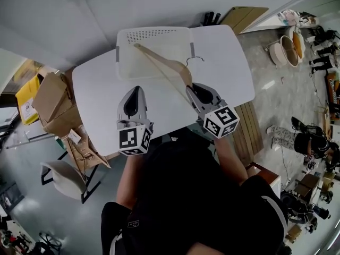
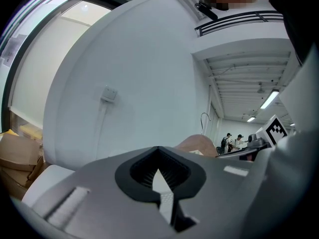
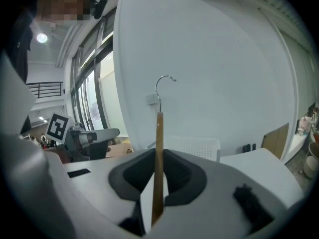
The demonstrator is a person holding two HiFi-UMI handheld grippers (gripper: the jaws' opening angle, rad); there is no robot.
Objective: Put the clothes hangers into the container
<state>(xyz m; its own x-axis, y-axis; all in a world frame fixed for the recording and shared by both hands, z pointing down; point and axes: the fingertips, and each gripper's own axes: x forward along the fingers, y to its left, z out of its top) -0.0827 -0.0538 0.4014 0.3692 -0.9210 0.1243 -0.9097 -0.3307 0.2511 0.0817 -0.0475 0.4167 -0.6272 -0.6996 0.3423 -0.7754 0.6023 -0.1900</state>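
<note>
A wooden clothes hanger [image 1: 162, 62] with a metal hook [image 1: 195, 59] hangs tilted above the white container [image 1: 127, 36] at the far side of the white table [image 1: 95, 94]. My right gripper [image 1: 190, 87] is shut on the hanger's near end. In the right gripper view the hanger [image 3: 158, 148] stands edge-on between the jaws of the right gripper [image 3: 157, 193], hook [image 3: 164, 83] on top. My left gripper [image 1: 135, 89] hovers over the table just in front of the container, shut and empty. The left gripper view shows the left gripper [image 2: 162, 188] with nothing between its jaws, and the hanger [image 2: 199, 144] to its right.
Cardboard boxes [image 1: 50, 102] and a yellow bin [image 1: 26, 97] stand left of the table. A white chair [image 1: 64, 177] is at the near left. Wooden slats [image 1: 252, 126] lie on the floor at the right, and a wooden board [image 1: 241, 16] leans behind the table.
</note>
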